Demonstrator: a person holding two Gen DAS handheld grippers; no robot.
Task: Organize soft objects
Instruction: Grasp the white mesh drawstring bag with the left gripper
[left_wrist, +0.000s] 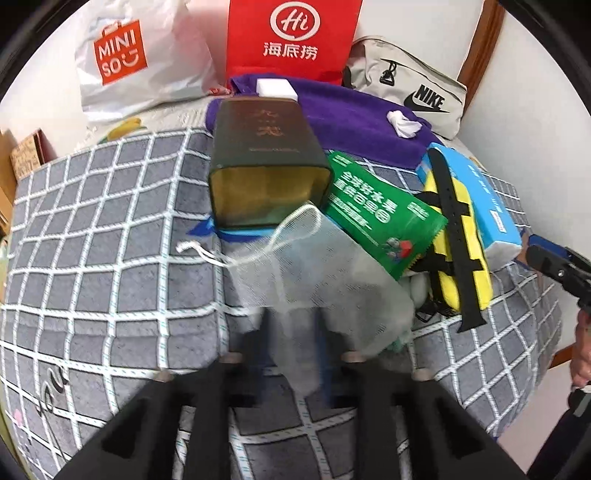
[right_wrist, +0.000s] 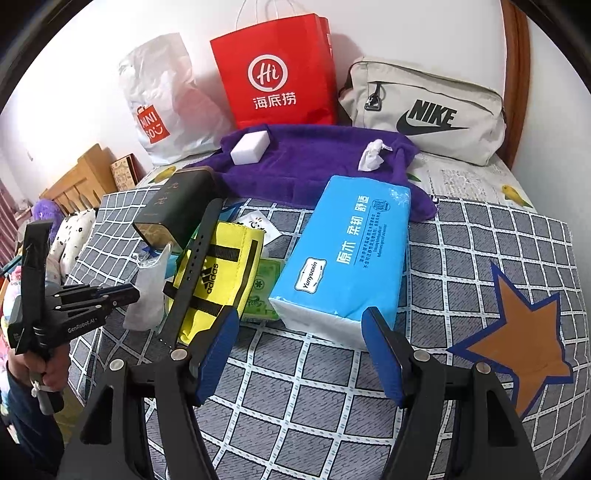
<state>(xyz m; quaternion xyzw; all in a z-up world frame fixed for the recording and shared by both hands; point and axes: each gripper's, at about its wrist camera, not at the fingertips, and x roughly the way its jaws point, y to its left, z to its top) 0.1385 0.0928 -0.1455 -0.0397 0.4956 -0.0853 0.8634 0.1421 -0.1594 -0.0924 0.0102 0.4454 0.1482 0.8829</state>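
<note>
A translucent white mesh drawstring pouch (left_wrist: 317, 273) lies draped over my left gripper (left_wrist: 295, 321). Its fingers show through the mesh, a little apart, with a fold of mesh hanging between them and no clear pinch. In the right wrist view the pouch (right_wrist: 149, 291) stands at the tip of the left gripper (right_wrist: 129, 293). My right gripper (right_wrist: 299, 321) is open, its blue pads just short of a blue tissue pack (right_wrist: 347, 251). A yellow Adidas bag (right_wrist: 221, 273) with a black strap (right_wrist: 195, 266) across it lies left of the pack. Behind is a purple towel (right_wrist: 314, 162).
A dark tin box (left_wrist: 266, 158) and a green packet (left_wrist: 384, 214) sit by the pouch. A white sponge (right_wrist: 250, 147) and a crumpled tissue (right_wrist: 373, 155) lie on the towel. A Miniso bag (right_wrist: 162, 107), a red paper bag (right_wrist: 277, 74) and a Nike bag (right_wrist: 424, 110) line the wall.
</note>
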